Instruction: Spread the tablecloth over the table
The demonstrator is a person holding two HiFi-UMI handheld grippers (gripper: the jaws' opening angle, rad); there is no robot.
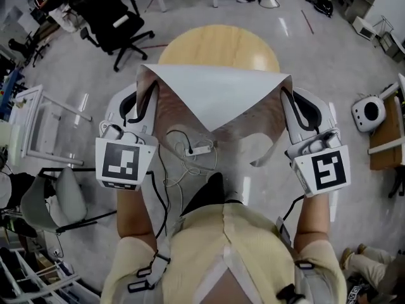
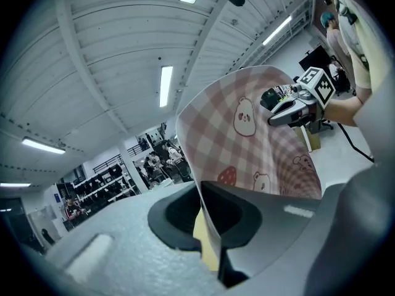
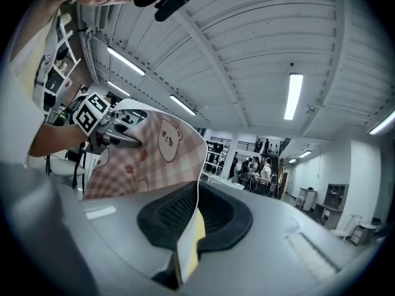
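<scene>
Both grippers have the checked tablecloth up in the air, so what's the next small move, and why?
Probably carry both grippers forward together over the table, keeping the cloth taut. The left gripper and right gripper are each shut on a corner of the tablecloth, which sags between them in the air at the near edge of the round wooden table; most of the tabletop shows bare beyond it.

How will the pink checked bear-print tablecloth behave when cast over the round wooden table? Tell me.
Probably floppy: the pink checked bear-print tablecloth sags in a V between the left gripper and right gripper, each shut on an edge. Likely light: thin jaw pinches hold it aloft. Its pale underside looks smooth, so it may slide on the round wooden table.
</scene>
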